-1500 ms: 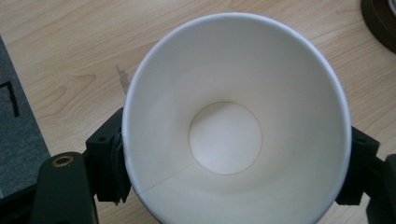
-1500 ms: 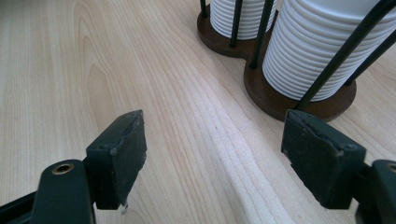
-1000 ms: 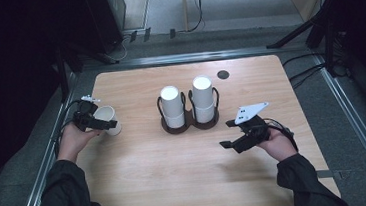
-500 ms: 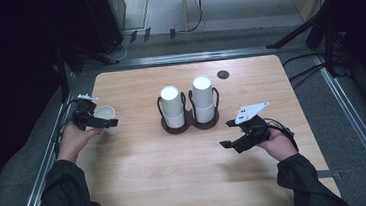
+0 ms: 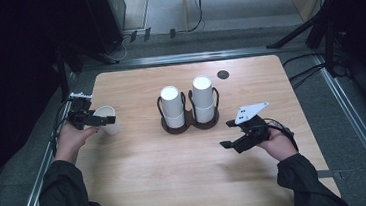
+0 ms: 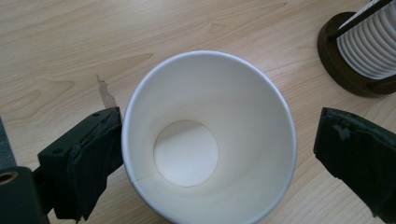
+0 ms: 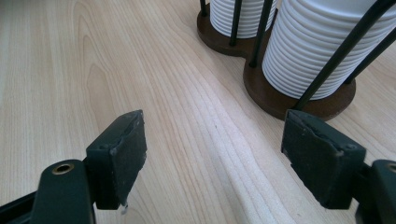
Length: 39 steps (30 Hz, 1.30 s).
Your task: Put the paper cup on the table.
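Pale wood grain runs across the table (image 5: 177, 174), which stands on a grey floor in a dark room. At its left edge a white paper cup (image 6: 208, 135) stands upright and empty between the jaws of the left gripper (image 5: 103, 121), which have just been opening; one pad sits at the rim, the other clear. Beside the two-stack cup holder (image 5: 190, 124), the right gripper (image 5: 234, 133) gapes empty.

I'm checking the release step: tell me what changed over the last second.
The left gripper has just been opening its jaws around the upright white paper cup; a gap shows at one pad, so the cup stands released between them. The right gripper, open, and the two stacked-cup holders on the wooden table stayed put.
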Available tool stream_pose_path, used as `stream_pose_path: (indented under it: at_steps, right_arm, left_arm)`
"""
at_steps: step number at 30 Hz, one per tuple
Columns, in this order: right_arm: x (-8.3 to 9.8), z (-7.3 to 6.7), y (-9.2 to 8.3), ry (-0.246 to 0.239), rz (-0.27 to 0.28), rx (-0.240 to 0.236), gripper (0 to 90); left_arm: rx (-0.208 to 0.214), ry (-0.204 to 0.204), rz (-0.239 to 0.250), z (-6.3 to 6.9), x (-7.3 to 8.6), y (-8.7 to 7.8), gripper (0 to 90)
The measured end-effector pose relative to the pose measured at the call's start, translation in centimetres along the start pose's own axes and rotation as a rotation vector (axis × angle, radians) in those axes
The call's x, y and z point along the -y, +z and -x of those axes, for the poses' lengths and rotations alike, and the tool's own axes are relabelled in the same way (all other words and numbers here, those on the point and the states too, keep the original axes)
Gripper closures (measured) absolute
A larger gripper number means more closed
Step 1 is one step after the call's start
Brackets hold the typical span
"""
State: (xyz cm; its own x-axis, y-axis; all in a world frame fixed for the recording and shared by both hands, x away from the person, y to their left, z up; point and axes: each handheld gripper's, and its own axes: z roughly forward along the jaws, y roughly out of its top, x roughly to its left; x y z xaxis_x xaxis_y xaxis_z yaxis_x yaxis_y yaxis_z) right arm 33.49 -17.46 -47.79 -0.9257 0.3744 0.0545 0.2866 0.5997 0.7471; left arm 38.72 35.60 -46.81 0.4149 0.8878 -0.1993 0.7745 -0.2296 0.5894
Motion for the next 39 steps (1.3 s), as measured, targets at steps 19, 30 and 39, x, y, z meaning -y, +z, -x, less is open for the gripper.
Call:
stream_pose_path:
  at_steps: [19,30,39]
  right_arm:
    - [0.0,-0.1,0.2,-0.009,-0.016,-0.004,22.4]
    - [0.1,-0.1,0.2,-0.012,-0.024,-0.005,22.4]
    - [0.1,-0.2,0.2,-0.014,-0.028,-0.005,22.4]
  left_arm:
    - [0.004,-0.004,0.049,0.5,-0.3,-1.9,2.2]
    - [-0.001,-0.017,0.090,0.3,-0.4,-3.3,2.2]
    - [-0.021,0.016,0.097,1.0,-0.7,-4.7,2.3]
